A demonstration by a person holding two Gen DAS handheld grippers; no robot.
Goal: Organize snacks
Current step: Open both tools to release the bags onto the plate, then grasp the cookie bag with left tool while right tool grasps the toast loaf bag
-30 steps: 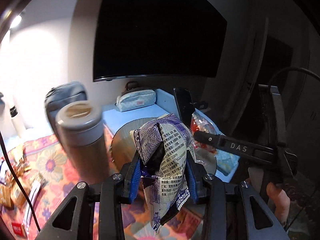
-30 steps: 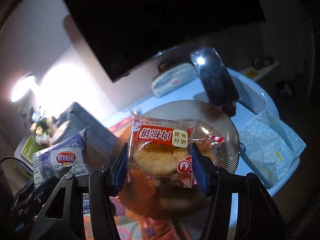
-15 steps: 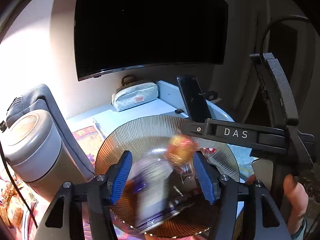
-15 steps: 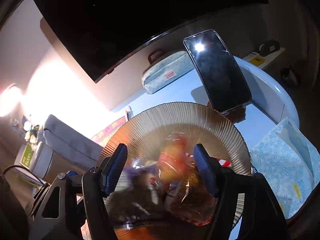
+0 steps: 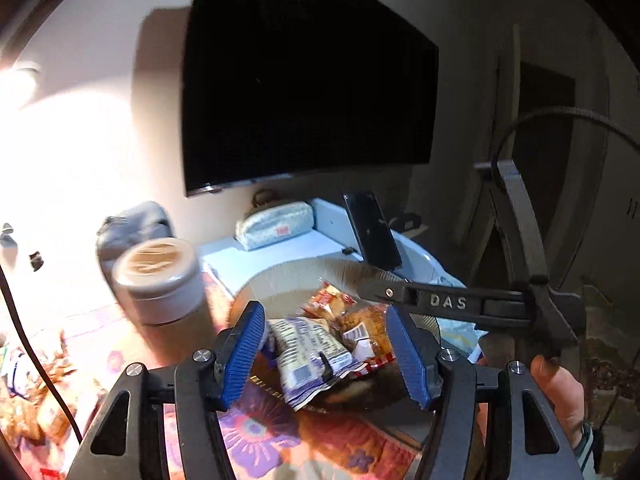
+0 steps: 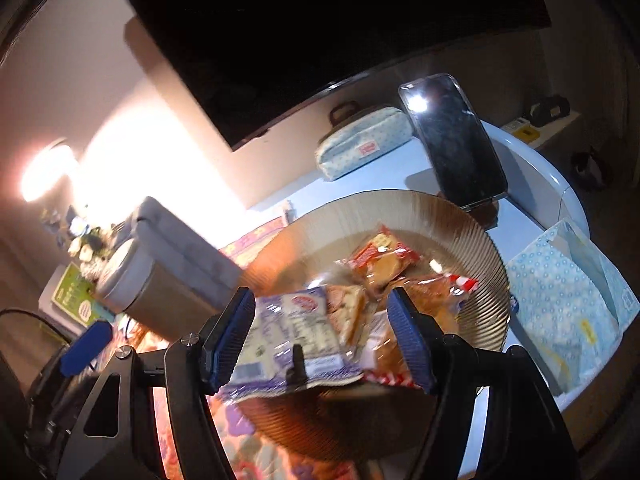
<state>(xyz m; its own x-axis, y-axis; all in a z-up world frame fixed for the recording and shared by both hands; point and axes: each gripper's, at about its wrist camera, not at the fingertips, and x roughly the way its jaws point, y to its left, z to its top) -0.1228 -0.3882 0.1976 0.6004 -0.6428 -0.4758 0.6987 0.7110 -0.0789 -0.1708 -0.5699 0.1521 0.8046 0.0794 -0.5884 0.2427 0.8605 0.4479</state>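
Note:
A ribbed amber glass plate (image 6: 448, 220) (image 5: 280, 276) holds several snack packets. A purple-and-white packet (image 5: 308, 348) (image 6: 296, 340) lies at its near edge, next to red-and-orange cake packets (image 6: 380, 260) (image 5: 332, 300). My left gripper (image 5: 328, 356) is open and empty just above the plate's near side. My right gripper (image 6: 322, 340) is open and empty over the same packets. The right gripper's black body also shows in the left wrist view (image 5: 448, 302).
A grey lidded canister (image 5: 156, 276) (image 6: 128, 280) stands left of the plate. A phone (image 6: 452, 140) leans behind it, with a pale pouch (image 6: 364, 142) and a dark TV (image 5: 304, 80) beyond. A blue dotted bag (image 6: 568, 300) lies right. More snacks (image 5: 32, 408) lie far left.
Both grippers opened and let go: the purple packet and the red cake packet dropped onto the plate. Both grippers have since drawn back a little.

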